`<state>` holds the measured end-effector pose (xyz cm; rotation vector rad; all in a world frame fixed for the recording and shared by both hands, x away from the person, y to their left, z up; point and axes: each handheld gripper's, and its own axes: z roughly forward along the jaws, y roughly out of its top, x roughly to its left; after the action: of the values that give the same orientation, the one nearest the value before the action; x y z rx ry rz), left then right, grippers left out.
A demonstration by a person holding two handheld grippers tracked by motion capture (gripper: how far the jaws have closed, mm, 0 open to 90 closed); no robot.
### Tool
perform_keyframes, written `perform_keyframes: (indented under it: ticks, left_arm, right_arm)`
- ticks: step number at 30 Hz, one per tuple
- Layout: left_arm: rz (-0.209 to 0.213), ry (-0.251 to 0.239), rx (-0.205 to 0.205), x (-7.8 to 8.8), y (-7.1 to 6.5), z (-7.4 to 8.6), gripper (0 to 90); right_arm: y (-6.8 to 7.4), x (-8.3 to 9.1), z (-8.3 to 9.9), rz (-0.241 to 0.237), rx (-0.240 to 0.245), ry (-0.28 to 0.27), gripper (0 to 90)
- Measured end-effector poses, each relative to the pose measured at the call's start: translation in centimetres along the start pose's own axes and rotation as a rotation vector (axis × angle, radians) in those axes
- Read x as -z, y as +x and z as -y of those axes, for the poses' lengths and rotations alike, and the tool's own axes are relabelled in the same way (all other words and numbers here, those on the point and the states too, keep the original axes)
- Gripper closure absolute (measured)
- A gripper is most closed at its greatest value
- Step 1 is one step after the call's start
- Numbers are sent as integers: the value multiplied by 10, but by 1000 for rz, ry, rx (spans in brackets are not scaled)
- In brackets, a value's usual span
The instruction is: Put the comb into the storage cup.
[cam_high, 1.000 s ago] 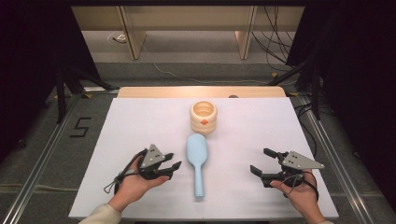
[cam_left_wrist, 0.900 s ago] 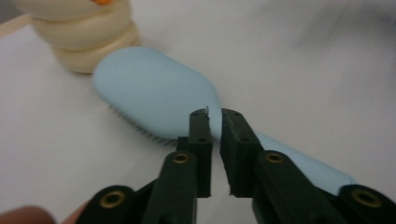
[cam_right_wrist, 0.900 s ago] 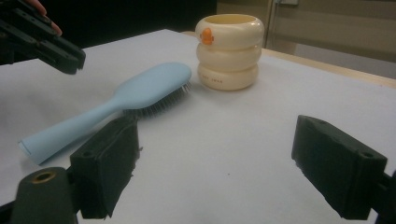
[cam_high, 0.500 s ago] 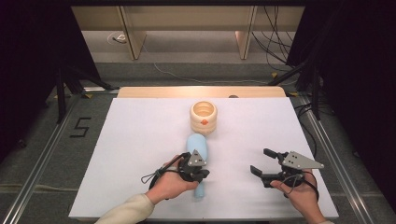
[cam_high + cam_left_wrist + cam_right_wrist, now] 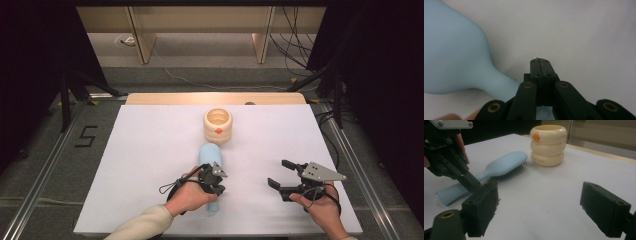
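Observation:
A light blue hairbrush (image 5: 210, 154) lies bristles down on the white table sheet (image 5: 145, 155), with its handle toward me. My left gripper (image 5: 219, 188) is shut, and its tips point down at the sheet just right of the handle. In the left gripper view the jaws (image 5: 541, 67) meet with nothing between them, and the brush (image 5: 454, 50) passes beside and under them. My right gripper (image 5: 279, 173) rests open at the right, apart from the brush. The right gripper view shows its jaws (image 5: 541, 207) spread wide over bare sheet, with the brush (image 5: 506, 165) beyond.
A cream ringed cup (image 5: 218, 125) with an orange mark stands upright behind the brush head, also in the right gripper view (image 5: 548, 145). A wooden strip (image 5: 215, 98) borders the sheet's far edge. Cables run on the floor at the back right (image 5: 300, 55).
My left hand has moved right from beside the brush to over its handle, and its jaws have shut. The right gripper has stayed put.

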<state>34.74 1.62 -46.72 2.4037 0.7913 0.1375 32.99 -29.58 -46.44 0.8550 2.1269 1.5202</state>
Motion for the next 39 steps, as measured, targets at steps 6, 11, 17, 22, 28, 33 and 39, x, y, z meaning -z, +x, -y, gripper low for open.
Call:
perform_keyframes:
  ticks: [6,11,17,22,28,33,39]
  left_arm:
    - [-8,43,-32,4,1,1,898]
    - [1,110,-49,9,7,7,898]
    - [-17,164,-58,16,13,16,898]
    - [-45,198,-50,21,21,25,898]
    - [-68,212,-35,25,30,32,898]
    - [-84,213,-30,28,36,35,898]
    - [-86,212,-28,29,42,37,898]
  right_arm:
    - [0,0,0,2,0,-3,163]
    - [0,0,0,-1,-2,-1,163]
    - [-1,1,0,-2,-5,-3,163]
    - [0,0,0,-3,-4,-1,163]
    - [-1,0,0,-3,-6,-2,163]
    - [-1,0,0,-3,-6,-1,163]
    - [-1,0,0,-5,-8,0,163]
